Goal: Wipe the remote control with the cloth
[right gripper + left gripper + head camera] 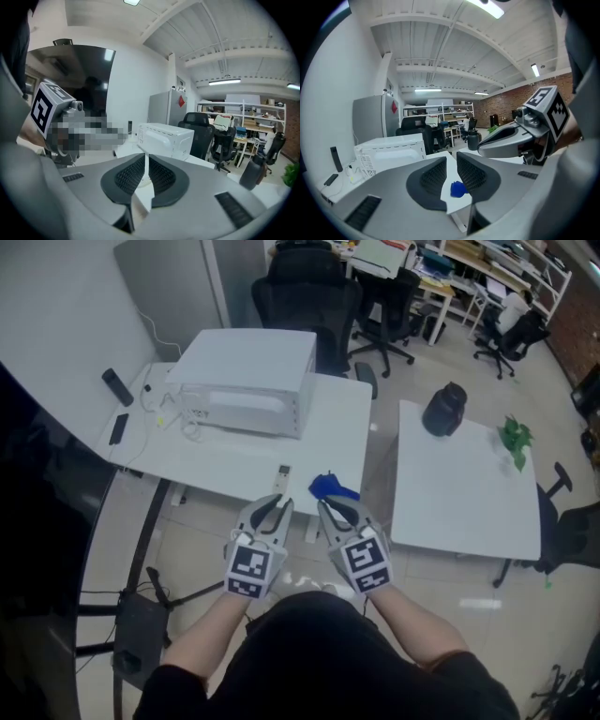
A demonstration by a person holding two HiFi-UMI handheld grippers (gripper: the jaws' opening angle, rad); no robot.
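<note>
Blue crumpled cloth lies at the white counter's near edge, just beside the slim pale remote control. My left gripper is slightly open and my right gripper nearly closed. Both are empty, so the wiping is either done or still ahead.

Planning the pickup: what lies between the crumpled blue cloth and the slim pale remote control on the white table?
Nothing: the head view shows only bare white tabletop between the blue cloth and the remote control, which lie apart near the front edge.
</note>
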